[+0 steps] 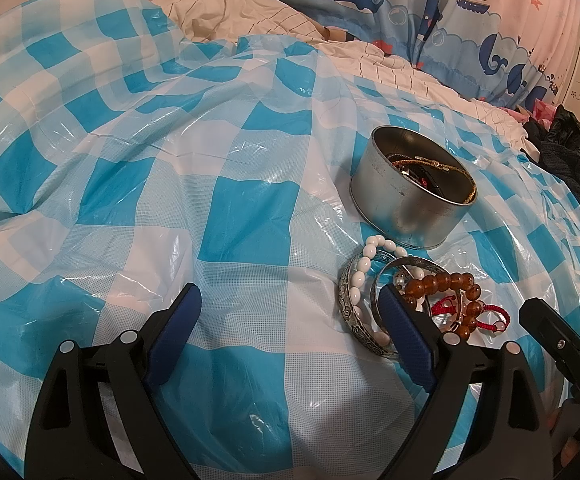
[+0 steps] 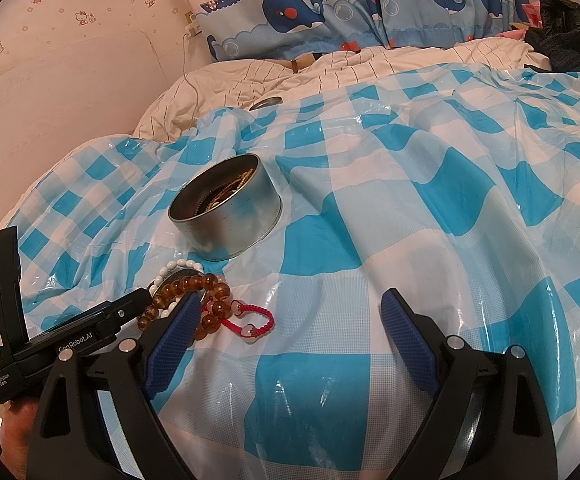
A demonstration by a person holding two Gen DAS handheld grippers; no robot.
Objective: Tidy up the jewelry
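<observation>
Both grippers, left and right, hung empty, jaws wide; just beyond lay the bracelets, heaped on the bed's checked sheet; behind, the tin held seemingly several pieces already.

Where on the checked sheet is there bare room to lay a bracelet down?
Bare checked sheet left of the metal tin and bracelet pile, and between the open left gripper fingers. Right of the pile too, before the right gripper. Crowded only just in front of the tin.
</observation>
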